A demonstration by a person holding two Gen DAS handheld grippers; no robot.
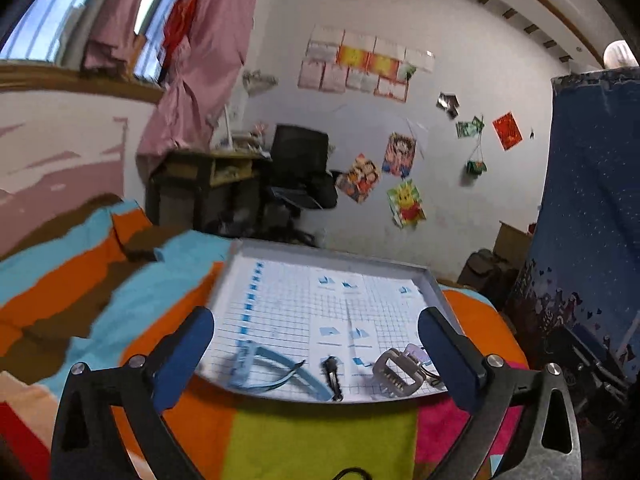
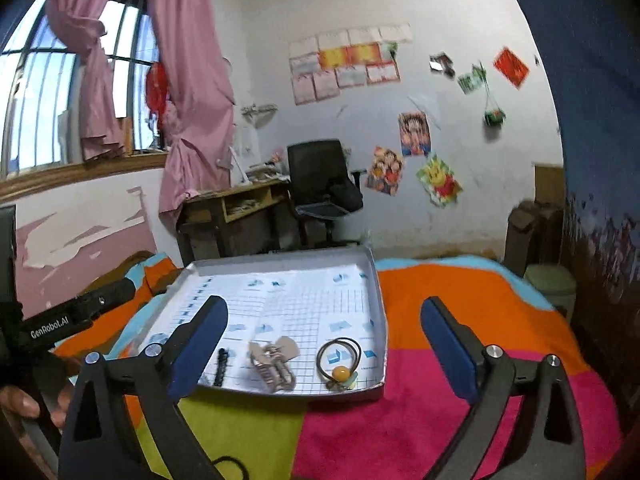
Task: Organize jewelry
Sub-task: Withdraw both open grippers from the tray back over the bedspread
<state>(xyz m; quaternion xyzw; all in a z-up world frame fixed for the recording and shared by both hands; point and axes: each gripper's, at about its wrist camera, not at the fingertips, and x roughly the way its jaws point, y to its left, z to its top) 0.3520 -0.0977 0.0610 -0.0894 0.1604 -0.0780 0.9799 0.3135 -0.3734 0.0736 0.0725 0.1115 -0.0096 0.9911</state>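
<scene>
Both tools stand with jaws wide apart and nothing between them: the left gripper and the right gripper. Just ahead of them a shallow white tray rests on a striped blanket. Along its near edge lie a blue headband, a black hair clip, a silver claw clip and a brown hair tie with a yellow bead.

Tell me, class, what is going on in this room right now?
A person holds two blue-padded tongs, left and right, both wide open and empty, above a shallow white grid-lined tray on a colourful blanket. Along the tray's near edge lie a light blue headband, a small black hair clip, a silver claw clip and a brown hair tie with a yellow bead.
</scene>
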